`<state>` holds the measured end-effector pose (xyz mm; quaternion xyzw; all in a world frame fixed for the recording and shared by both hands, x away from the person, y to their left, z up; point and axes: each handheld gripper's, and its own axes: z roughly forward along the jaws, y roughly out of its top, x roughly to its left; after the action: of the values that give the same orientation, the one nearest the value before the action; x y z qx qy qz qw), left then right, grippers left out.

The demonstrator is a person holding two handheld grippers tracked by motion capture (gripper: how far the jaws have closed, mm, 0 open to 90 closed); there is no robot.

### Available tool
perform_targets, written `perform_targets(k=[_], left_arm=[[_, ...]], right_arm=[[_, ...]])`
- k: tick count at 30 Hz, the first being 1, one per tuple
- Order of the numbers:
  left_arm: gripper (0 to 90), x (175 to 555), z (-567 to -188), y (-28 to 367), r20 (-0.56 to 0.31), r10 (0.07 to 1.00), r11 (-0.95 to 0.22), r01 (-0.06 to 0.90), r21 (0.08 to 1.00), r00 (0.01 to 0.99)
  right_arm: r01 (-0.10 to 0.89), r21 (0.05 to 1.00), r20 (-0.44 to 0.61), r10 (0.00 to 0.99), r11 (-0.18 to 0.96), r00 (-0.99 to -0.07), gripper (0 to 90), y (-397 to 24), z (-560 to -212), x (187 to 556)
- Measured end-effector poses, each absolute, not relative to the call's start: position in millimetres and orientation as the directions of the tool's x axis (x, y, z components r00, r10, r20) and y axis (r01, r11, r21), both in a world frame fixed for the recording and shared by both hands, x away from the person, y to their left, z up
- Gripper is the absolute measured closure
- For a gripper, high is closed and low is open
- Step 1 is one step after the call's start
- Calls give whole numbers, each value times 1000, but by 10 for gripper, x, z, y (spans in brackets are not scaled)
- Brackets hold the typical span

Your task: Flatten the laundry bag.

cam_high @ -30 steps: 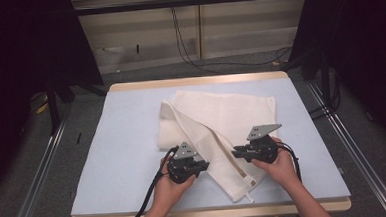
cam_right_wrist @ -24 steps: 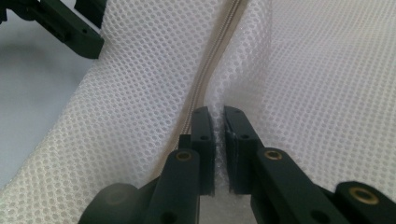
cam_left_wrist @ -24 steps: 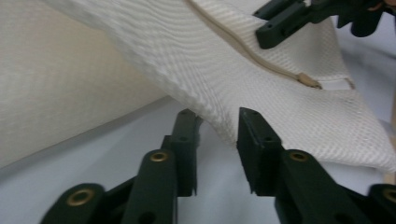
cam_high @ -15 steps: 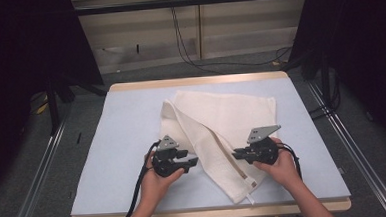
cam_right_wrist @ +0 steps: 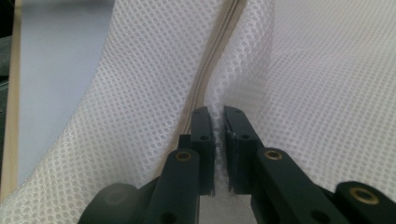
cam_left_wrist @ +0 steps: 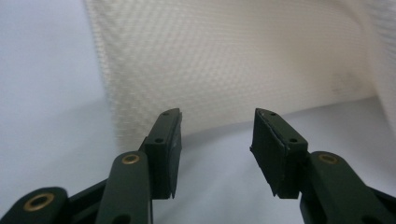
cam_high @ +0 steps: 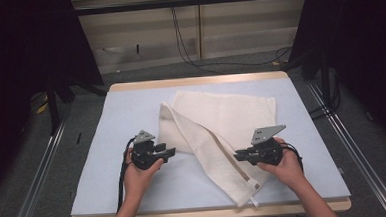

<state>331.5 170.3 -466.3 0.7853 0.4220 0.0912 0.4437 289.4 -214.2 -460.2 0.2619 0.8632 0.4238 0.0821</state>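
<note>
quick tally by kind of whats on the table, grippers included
white mesh laundry bag: 1, pinched in the shut jaws of the right gripper
pale blue mat covering the table top: 1
black grippers: 2, the right one and the left gripper, whose jaws have just been closing slightly but stand open on nothing, beside the bag
total: 4

Left gripper (cam_high: 169, 152) jaws apart (just been closing slightly); right gripper (cam_high: 239, 156) clamped.

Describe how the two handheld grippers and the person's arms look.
Both the left gripper and the right gripper are black with two flat-padded jaws, brass-coloured pivot pins and a grey three-cornered plate on top. A black cable trails from each. The forearms are bare, no sleeves showing.
</note>
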Motion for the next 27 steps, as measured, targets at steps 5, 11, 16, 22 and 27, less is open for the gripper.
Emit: perform_targets(k=[5,11,16,22,27], left_arm=[[507,3356,-4653,1854,-225,777,-217,587,780,587],[533,3404,-4683,2048,-240,811,-175,613,771,533],[564,3442,-4682,2173,-228,837,-156,616,772,498],[563,3470,-4675,2322,-256,840,-119,622,774,479],[544,3484,-4657,2318,-269,831,-103,610,786,486]], right_arm=[[362,773,81,485,521,-871,830,-2152,-4593,2869],[360,765,98,456,533,-884,829,-2151,-4605,2845],[355,759,106,434,546,-895,828,-2145,-4602,2826],[347,758,119,407,552,-906,815,-2163,-4587,2786],[346,759,121,403,552,-907,809,-2171,-4587,2782]])
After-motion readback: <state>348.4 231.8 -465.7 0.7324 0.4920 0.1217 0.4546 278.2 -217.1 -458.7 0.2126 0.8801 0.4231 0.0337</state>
